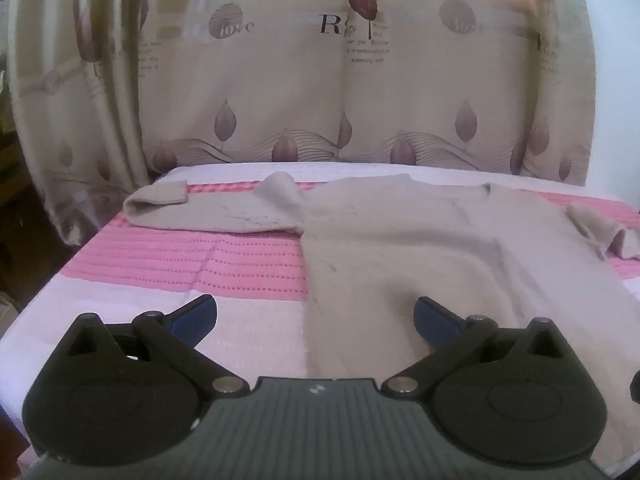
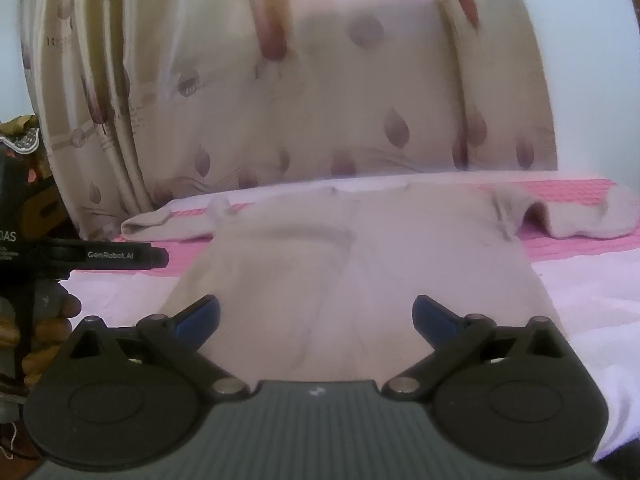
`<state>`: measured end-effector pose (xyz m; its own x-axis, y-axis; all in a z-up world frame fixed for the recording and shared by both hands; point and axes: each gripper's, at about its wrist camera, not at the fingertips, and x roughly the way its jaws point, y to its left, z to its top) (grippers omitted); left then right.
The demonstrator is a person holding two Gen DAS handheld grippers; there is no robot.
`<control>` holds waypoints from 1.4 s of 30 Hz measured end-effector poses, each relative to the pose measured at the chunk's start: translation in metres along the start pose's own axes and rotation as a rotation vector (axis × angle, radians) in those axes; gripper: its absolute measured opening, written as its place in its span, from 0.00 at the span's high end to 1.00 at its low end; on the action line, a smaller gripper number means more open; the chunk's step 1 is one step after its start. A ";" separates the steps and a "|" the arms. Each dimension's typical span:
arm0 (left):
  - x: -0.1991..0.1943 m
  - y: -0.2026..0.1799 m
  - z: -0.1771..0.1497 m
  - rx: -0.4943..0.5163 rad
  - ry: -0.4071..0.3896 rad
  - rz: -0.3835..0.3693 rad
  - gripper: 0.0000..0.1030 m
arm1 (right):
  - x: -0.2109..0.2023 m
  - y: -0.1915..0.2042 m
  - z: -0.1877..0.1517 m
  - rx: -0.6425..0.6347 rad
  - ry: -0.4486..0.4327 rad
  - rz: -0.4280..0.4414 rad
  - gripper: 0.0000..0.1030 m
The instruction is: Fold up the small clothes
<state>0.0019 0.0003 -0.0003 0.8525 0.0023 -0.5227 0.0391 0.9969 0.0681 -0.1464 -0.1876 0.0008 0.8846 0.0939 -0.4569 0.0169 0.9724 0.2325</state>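
A small beige long-sleeved sweater (image 1: 400, 248) lies flat on the bed, neck toward the curtain. Its left sleeve (image 1: 192, 208) stretches out to the left and its right sleeve (image 1: 600, 232) lies bunched at the right. My left gripper (image 1: 316, 316) is open and empty, held over the sweater's lower left hem. In the right wrist view the sweater (image 2: 360, 260) fills the middle. My right gripper (image 2: 316, 316) is open and empty over the sweater's lower hem. The left gripper's body (image 2: 100, 256) shows at that view's left edge.
The bed has a white sheet (image 1: 248, 344) with a pink knitted blanket (image 1: 200, 256) across it. A patterned beige curtain (image 1: 300, 92) hangs right behind the bed. The bed's left edge (image 1: 48, 288) drops to a dark floor. Dark clutter (image 2: 24, 184) stands at the left.
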 end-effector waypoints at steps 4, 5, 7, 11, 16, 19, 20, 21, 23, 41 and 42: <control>0.008 0.003 0.002 0.001 0.009 0.006 0.00 | 0.008 0.003 0.005 -0.006 0.009 0.007 0.00; 0.010 0.004 0.003 0.001 0.010 0.007 0.00 | 0.010 0.004 0.005 -0.007 0.012 0.009 0.00; 0.013 0.006 0.004 0.002 0.013 0.012 0.00 | 0.014 0.005 0.007 -0.010 0.018 0.012 0.00; 0.016 0.009 0.005 0.005 0.015 0.015 0.00 | 0.021 0.005 0.007 -0.010 0.032 0.014 0.00; 0.033 0.017 0.007 0.024 0.010 0.036 0.00 | 0.030 0.006 0.004 -0.011 0.060 0.013 0.00; 0.049 0.030 0.010 0.068 -0.027 0.081 0.00 | 0.035 0.005 0.003 -0.012 0.079 0.012 0.00; 0.057 0.038 0.012 0.082 -0.032 0.101 0.00 | 0.037 0.005 0.002 -0.015 0.083 0.010 0.00; 0.065 0.045 0.014 0.103 -0.031 0.116 0.00 | 0.039 0.004 0.002 -0.017 0.088 0.005 0.00; 0.085 0.065 0.021 0.135 -0.032 0.158 0.00 | 0.043 0.002 0.002 -0.011 0.097 0.001 0.00; 0.290 0.217 0.076 0.510 0.030 0.502 0.25 | 0.080 -0.018 -0.009 0.040 0.218 -0.064 0.00; 0.294 0.220 0.071 0.478 0.032 0.493 0.32 | 0.082 -0.019 -0.009 0.046 0.224 -0.070 0.00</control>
<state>0.2985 0.2150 -0.0788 0.8141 0.4563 -0.3592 -0.1173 0.7350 0.6679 -0.0787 -0.1964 -0.0489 0.7548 0.0767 -0.6515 0.1003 0.9680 0.2301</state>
